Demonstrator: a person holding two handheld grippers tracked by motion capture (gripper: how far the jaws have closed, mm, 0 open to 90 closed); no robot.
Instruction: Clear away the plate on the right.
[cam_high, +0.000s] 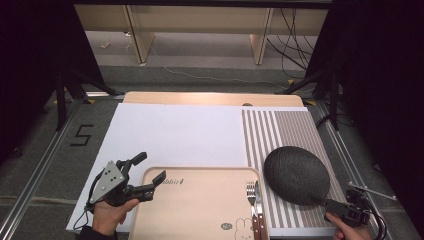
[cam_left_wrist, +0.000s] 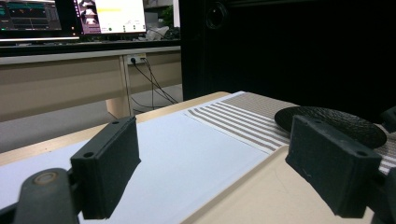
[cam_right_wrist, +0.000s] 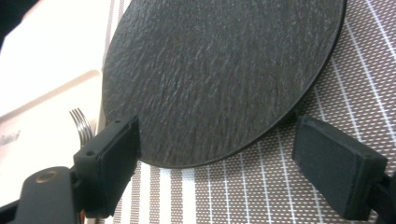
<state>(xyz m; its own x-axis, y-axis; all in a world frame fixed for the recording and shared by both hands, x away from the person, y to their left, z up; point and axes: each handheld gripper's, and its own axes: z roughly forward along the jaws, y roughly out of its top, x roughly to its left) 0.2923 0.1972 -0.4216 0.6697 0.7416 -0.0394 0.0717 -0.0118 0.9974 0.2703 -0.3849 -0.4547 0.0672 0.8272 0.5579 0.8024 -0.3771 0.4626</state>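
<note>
R gripper (cam_high: 336, 206) at near edge of dark slate plate (cam_high: 297, 174), jaws spread wide, gripping nothing.

Plate flat on striped placemat (cam_high: 280, 131), R side of table, just R of beige tray (cam_high: 200, 205); in R gripper view, plate (cam_right_wrist: 219, 74) rim sits between the two pads (cam_right_wrist: 112, 149), no pad pressing on it, mat stripes visible underneath. Fork (cam_high: 250, 192) + knife (cam_high: 258, 200) side by side on tray's R edge, close to plate. L gripper (cam_high: 152, 170) held by hand (cam_high: 112, 212) over tray's L corner, well apart from plate; jaws wide open, empty. White sheet (cam_high: 170, 132) covering rest of tabletop.
</note>
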